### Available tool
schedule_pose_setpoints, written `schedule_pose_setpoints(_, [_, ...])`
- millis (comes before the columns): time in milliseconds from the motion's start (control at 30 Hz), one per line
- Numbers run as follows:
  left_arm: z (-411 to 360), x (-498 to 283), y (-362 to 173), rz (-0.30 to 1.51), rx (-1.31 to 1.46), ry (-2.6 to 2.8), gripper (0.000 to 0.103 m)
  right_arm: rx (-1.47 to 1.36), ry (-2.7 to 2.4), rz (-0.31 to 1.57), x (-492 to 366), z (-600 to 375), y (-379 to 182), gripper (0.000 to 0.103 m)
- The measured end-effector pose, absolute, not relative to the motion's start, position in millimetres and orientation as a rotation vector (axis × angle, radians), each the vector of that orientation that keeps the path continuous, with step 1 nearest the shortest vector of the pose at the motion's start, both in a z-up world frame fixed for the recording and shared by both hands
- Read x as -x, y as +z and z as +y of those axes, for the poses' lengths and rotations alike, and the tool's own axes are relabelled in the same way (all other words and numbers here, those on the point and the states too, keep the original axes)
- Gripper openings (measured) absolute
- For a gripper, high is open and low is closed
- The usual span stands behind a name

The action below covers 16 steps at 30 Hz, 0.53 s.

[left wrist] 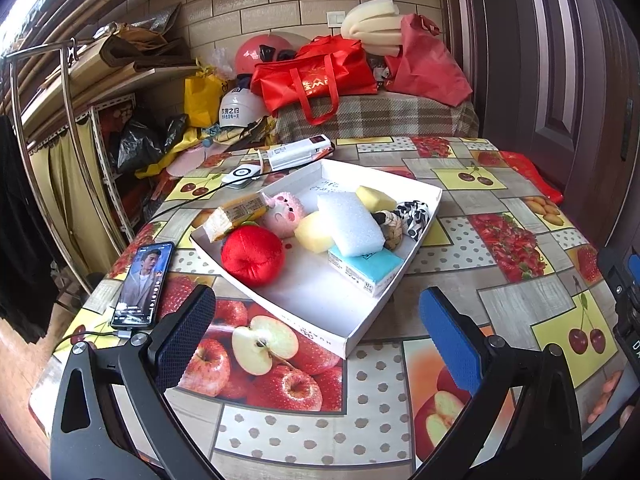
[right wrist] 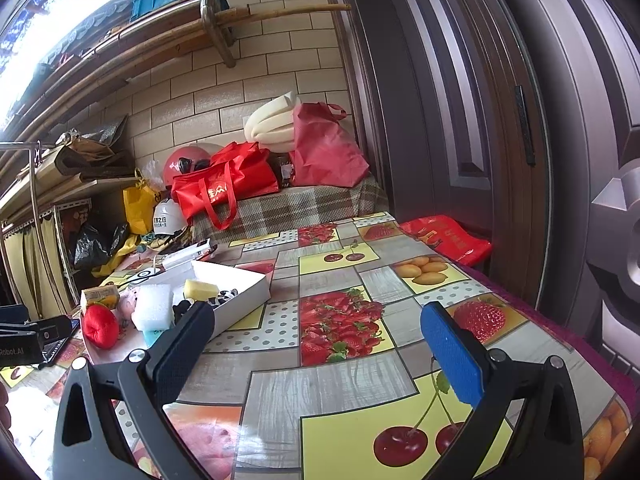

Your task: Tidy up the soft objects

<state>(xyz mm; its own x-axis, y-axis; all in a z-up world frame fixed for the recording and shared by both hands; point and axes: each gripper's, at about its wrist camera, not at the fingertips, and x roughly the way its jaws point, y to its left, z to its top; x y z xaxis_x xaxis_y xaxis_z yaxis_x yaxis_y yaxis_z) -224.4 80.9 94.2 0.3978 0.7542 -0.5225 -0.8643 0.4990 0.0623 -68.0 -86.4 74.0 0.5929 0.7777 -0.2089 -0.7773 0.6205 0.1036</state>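
So both grippers are just hanging over the fruit-print plastic tablecloth (left wrist: 280,432) with nothing in them. The left gripper (left wrist: 316,320) has its jaws spread wide apart, right at the near corner of the shallow white cardboard tray (left wrist: 320,304). All the soft stuff sits in that tray: a red plush apple (left wrist: 253,255), a pink plush toy (left wrist: 285,213), a white foam block (left wrist: 350,224) lying on a light blue sponge (left wrist: 366,268), two yellow sponges (left wrist: 316,233), a knotted rope ball (left wrist: 393,229). A smartphone with a lit screen (left wrist: 143,285) lies left of the tray. The right gripper (right wrist: 316,332), jaws also wide apart, is off to the tray's right above bare cloth.
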Motion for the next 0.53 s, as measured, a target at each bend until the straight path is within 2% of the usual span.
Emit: schedule_pose_setpoints(533, [79.5,218.4,88.1,0.543,0.234,1.019,0.103,-0.011,0.906,0.249,66.0,-86.8,74.4,0.103])
